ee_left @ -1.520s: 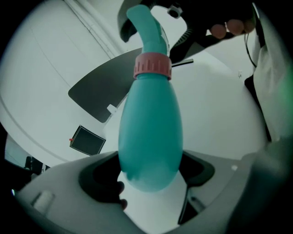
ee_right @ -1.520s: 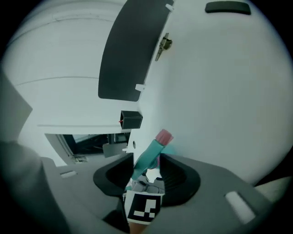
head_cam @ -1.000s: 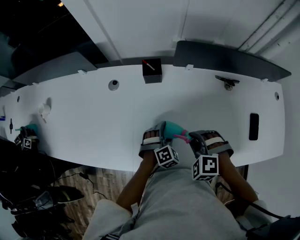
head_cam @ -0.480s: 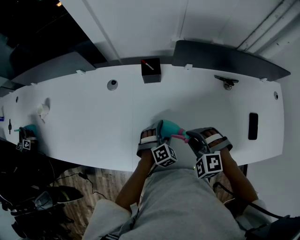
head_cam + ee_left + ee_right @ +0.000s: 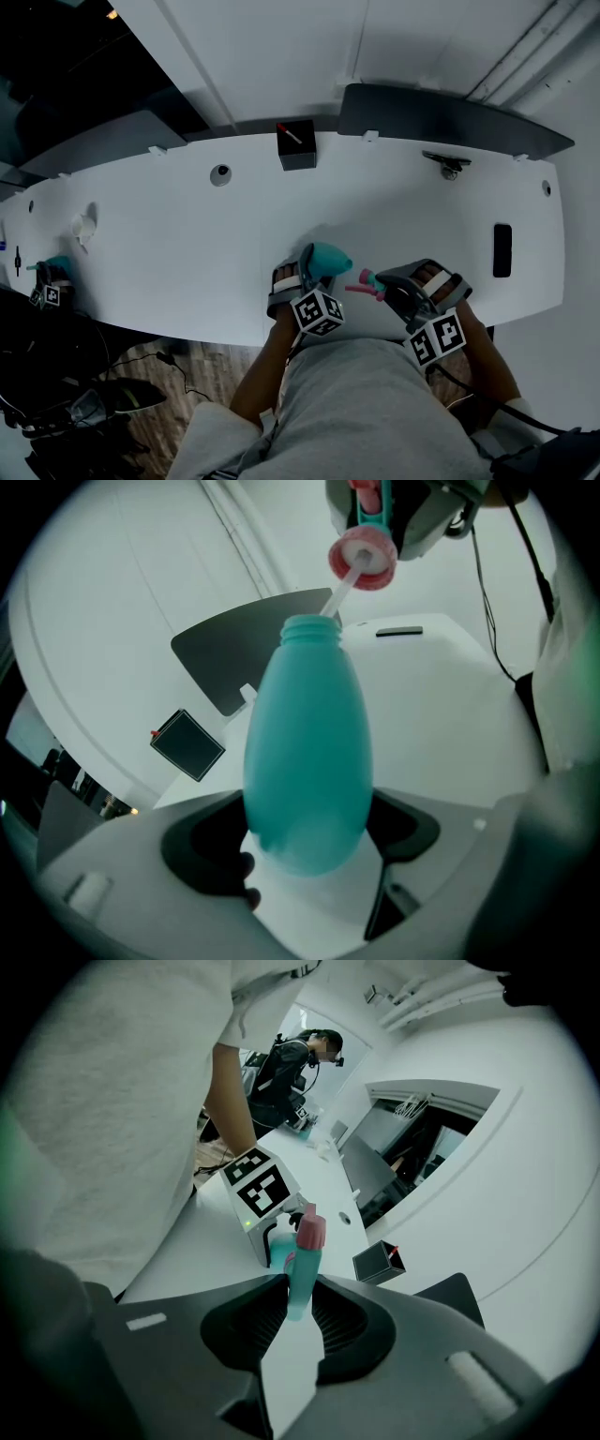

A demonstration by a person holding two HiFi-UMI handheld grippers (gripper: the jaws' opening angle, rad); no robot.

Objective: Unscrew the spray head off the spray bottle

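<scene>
Left gripper [image 5: 305, 834] wide, clamped on the body of the teal spray bottle [image 5: 309, 742], neck open. Right gripper [image 5: 298, 1309] narrow, pinching the spray head [image 5: 302, 1258]. Head is off and just right of the bottle, with the dip tube [image 5: 337, 591] angled toward the neck. Both over the front edge of the white bench [image 5: 169, 244], right of middle. Black box [image 5: 295, 146] at far edge.

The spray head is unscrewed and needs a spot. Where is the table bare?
Bare: the table between the black box and the dark slot, and left of the bottle. Crowded: near edge, around the left gripper and right gripper.
</scene>
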